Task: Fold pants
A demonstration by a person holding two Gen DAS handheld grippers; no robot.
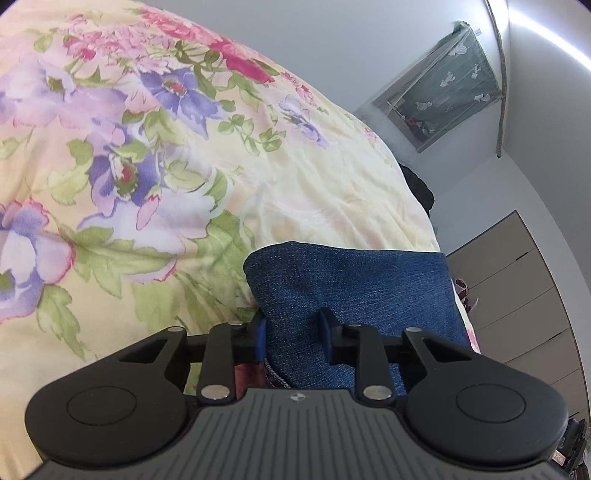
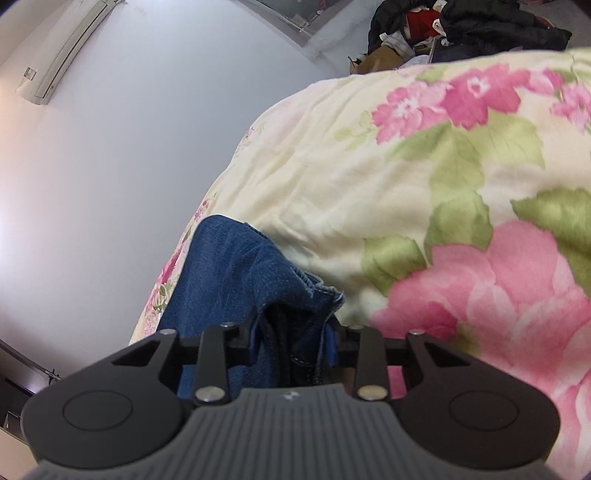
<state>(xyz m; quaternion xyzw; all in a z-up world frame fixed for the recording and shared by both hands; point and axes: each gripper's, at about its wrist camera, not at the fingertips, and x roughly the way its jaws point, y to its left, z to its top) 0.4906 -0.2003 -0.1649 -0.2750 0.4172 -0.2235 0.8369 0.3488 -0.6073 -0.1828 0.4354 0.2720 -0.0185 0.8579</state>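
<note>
Right wrist: clothes heap; left, curtained window.

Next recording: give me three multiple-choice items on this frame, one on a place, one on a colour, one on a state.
1. The pants lie on:
A. a floral bedspread
B. a wooden floor
C. a chair

2. The pants are:
A. black
B. blue denim
C. red

3. The left tongs and right tongs are:
A. both empty
B. only one gripping
C. both closed on the pants

Key: 1 A, flowered cloth lies all around the denim; 2 B, blue weave in both views; 3 C, fabric is pinched between each pair of pads.
</note>
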